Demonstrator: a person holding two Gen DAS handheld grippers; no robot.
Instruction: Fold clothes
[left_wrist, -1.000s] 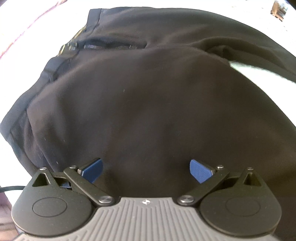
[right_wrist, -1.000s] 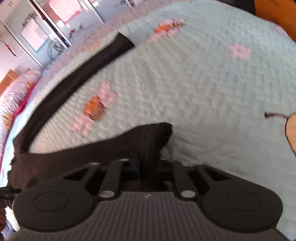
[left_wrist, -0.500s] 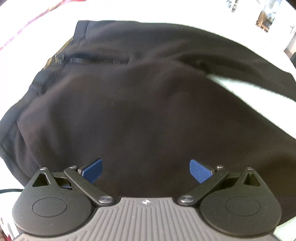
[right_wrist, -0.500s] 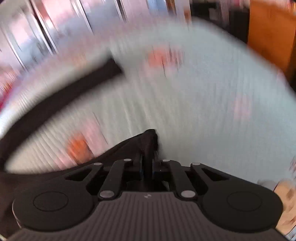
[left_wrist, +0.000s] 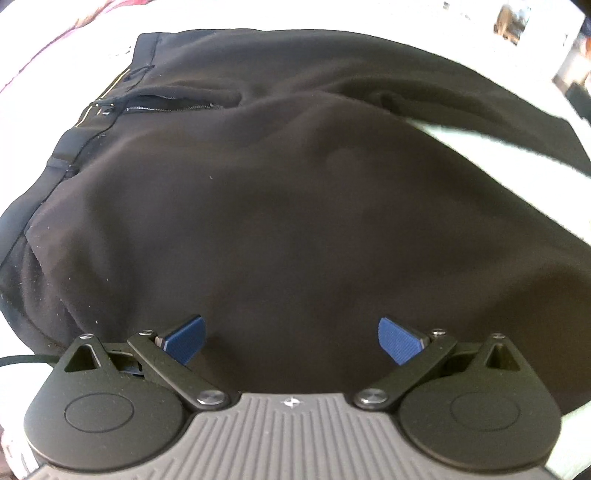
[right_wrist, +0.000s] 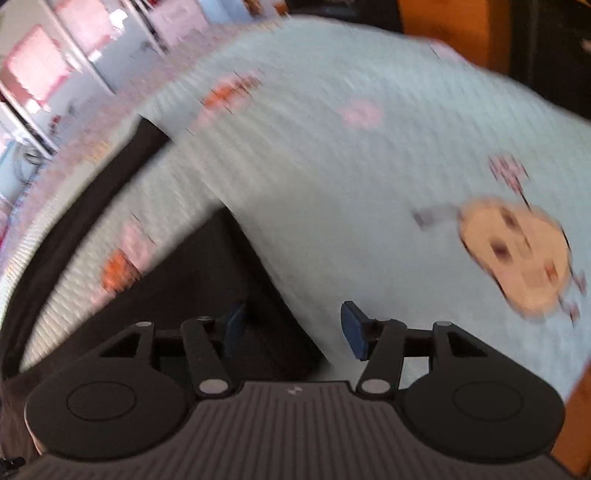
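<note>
Fabric of black soft zip-pocket trousers (left_wrist: 295, 221) looks limp, light; grab at hem/waistband edge. Left gripper (left_wrist: 291, 338) & right gripper (right_wrist: 291, 326) both spread, holding nothing.

A pair of black trousers (left_wrist: 295, 206) is lying spread across a pale bed cover (left_wrist: 491, 147), filling most of the frame — waistband to the left, legs running off to the right. A zipped pocket (left_wrist: 173, 105) is showing near the waistband, its opening gaping slightly. The left hand-held gripper (left_wrist: 291, 338) is hovering over the dark cloth — its blue pads (left_wrist: 184, 338) standing wide apart, gripping nothing.
</note>
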